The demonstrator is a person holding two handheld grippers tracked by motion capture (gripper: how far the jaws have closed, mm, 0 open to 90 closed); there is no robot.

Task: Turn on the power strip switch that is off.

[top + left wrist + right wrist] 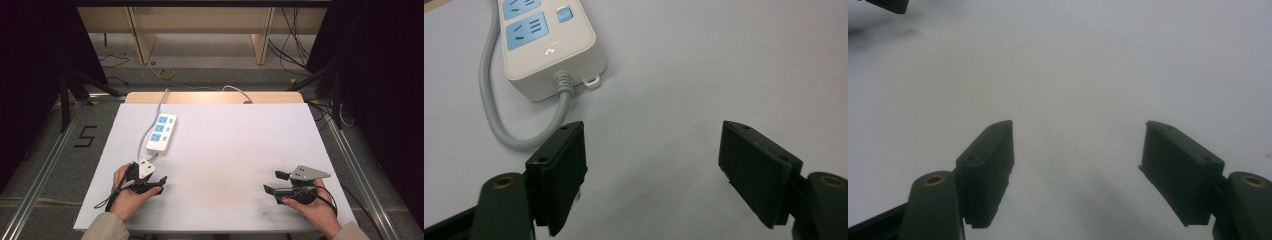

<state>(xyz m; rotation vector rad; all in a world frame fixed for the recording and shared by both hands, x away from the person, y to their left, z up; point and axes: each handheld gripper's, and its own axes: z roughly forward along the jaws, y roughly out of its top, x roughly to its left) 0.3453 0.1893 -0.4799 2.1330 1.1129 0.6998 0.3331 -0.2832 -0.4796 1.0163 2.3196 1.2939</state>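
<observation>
A white power strip (161, 132) with blue sockets lies on the left half of the white tabletop (235, 150). Its grey cable (145, 131) loops from the near end back toward the far edge. My left gripper (161, 184) stands open just in front of the strip's near end, with nothing between its jaws. In the left gripper view the power strip (549, 45) and the bend of its cable (494, 110) lie just beyond the left gripper (653, 130). At the near right my right gripper (274, 182) is open over bare tabletop, and the right gripper (1078, 125) holds nothing.
A wooden strip (215, 97) borders the table's far edge. Black curtains hang on both sides. On the floor beyond lie loose cables (165, 74) and wooden furniture legs (142, 40). A "5" mark (85, 136) is on the floor to the left.
</observation>
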